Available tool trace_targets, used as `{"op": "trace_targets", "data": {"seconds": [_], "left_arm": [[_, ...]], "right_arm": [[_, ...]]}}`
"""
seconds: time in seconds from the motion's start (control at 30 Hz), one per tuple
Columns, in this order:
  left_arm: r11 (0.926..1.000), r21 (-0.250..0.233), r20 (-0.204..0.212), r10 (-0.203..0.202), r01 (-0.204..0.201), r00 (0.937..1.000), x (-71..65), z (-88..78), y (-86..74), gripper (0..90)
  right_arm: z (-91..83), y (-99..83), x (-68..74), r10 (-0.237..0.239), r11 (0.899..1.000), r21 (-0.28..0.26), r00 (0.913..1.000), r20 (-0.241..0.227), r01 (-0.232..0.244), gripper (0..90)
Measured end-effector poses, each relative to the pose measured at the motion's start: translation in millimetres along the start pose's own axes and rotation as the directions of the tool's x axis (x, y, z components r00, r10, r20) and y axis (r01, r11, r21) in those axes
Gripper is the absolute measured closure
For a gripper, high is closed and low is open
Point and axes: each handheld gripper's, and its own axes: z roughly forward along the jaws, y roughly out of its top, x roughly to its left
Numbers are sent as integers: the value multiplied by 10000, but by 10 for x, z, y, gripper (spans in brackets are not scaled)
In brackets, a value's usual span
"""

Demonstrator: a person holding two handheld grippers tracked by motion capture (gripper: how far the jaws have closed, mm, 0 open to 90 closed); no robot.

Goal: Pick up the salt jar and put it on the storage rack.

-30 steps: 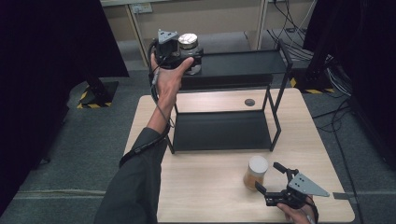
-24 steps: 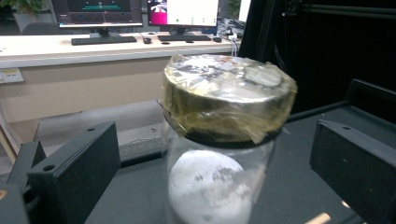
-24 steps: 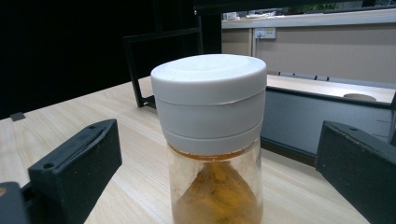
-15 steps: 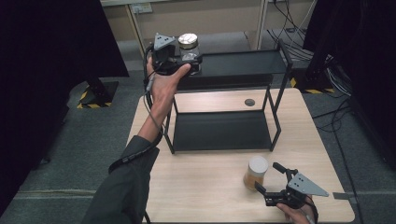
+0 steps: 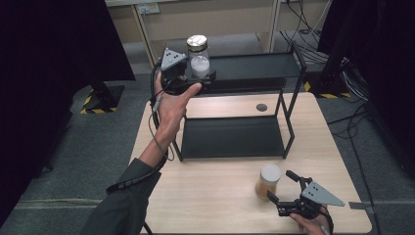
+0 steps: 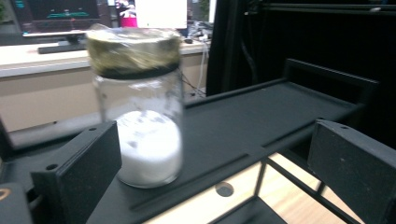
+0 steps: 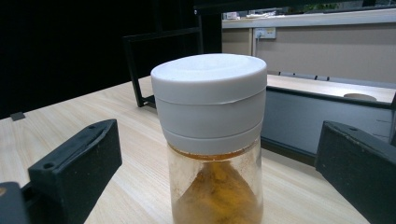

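A glass jar of white powder [image 5: 197, 55] with a metal lid stands on the left end of the black rack's top shelf [image 5: 254, 66]. My left gripper [image 5: 198, 74] is open around it; in the left gripper view the jar [image 6: 144, 140] stands close by the left jaw, far from the right one. On the table near the front right stands a jar of orange-brown powder [image 5: 268, 181] with a white cap. My right gripper [image 5: 280, 186] is open around it, and in the right gripper view the capped jar [image 7: 212, 140] stands midway between the jaws.
The black two-level rack has a bare lower shelf [image 5: 230, 137] and sits on a light wooden table [image 5: 210, 196]. A small dark disc [image 5: 262, 106] lies on the table behind the rack. Cables and dark stands crowd the floor at the back right.
The left hand and its gripper have come lower and a little back toward the person; the white-powder jar sits lower, on the top shelf. The right gripper and its jar have not moved.
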Motion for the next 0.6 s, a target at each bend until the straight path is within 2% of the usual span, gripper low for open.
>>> {"op": "trace_targets", "data": {"seconds": [0.1,0.17,0.27,0.33,0.4,0.53,0.6], "left_arm": [[10000,-27,221,50,-49,9997,-27,-38,-43,21],[9998,-216,524,60,-48,9986,-62,-100,-127,23],[9996,-276,689,97,-78,9976,-91,-139,-184,23],[9994,-354,1046,50,-13,9945,-111,-202,-283,23],[9991,-408,1159,170,-123,9931,-136,-240,-345,23],[9987,-497,1575,-28,108,9875,-152,-311,-531,23],[9988,-496,1608,71,9,9870,-172,-335,-605,23]], "right_arm": [[2,-1,2,-8,10000,-2,10000,0,8,8],[0,0,2,-8,10000,-8,10000,0,8,8],[0,0,1,-7,10000,-12,10000,1,7,8],[0,0,2,-17,10000,-9,10000,-9,17,8],[0,1,3,-26,10000,-16,10000,-15,26,8],[2,2,3,-44,10000,-12,10000,-30,44,8],[2,3,5,-53,10000,-13,10000,-31,53,8]]}}
